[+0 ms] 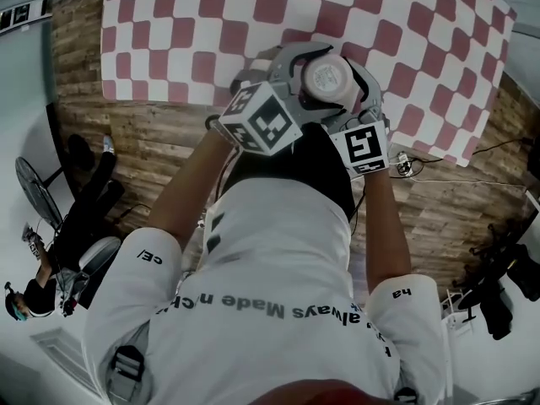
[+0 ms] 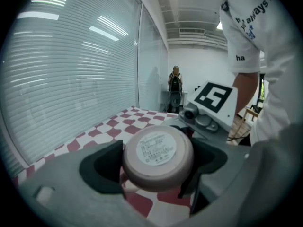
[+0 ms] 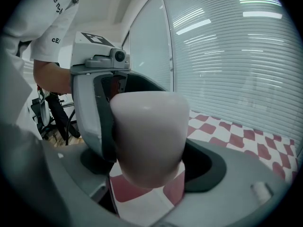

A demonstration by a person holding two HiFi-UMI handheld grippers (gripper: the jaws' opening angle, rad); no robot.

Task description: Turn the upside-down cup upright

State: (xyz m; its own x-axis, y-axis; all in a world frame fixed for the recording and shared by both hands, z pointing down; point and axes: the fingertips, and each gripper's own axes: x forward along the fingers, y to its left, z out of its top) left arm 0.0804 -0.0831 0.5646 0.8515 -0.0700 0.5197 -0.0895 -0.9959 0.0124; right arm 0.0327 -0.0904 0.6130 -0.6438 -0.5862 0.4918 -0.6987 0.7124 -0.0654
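White T-shirt fills the lower head view, both forearms reaching out from it to the two tools, which meet around one pale pink cup above the near edge of the red-and-white checked cloth that covers the surface. Cup: base with round white label turned up toward the head camera, so not upright; rim not visible in any view. Left tool: jaws wide, black pads against the cup wall on either side, labelled base facing straight into its camera – holding the cup. Right tool: jaws also wide, cup seen side-on between them, pads at both flanks of the wall – holding the cup too. Each tool's grey body shows in the other's view, just beside the cup. Marker cubes: left one tilted, right one close beside it, both nearer the body than the cup. Checked squares show beneath the cup through the jaw gap in both gripper views; contact between cup and cloth cannot be judged. Wooden floor borders the cloth. Second person at the left edge of the head view, beside a standing fan. Slatted blinds run along the wall past the surface
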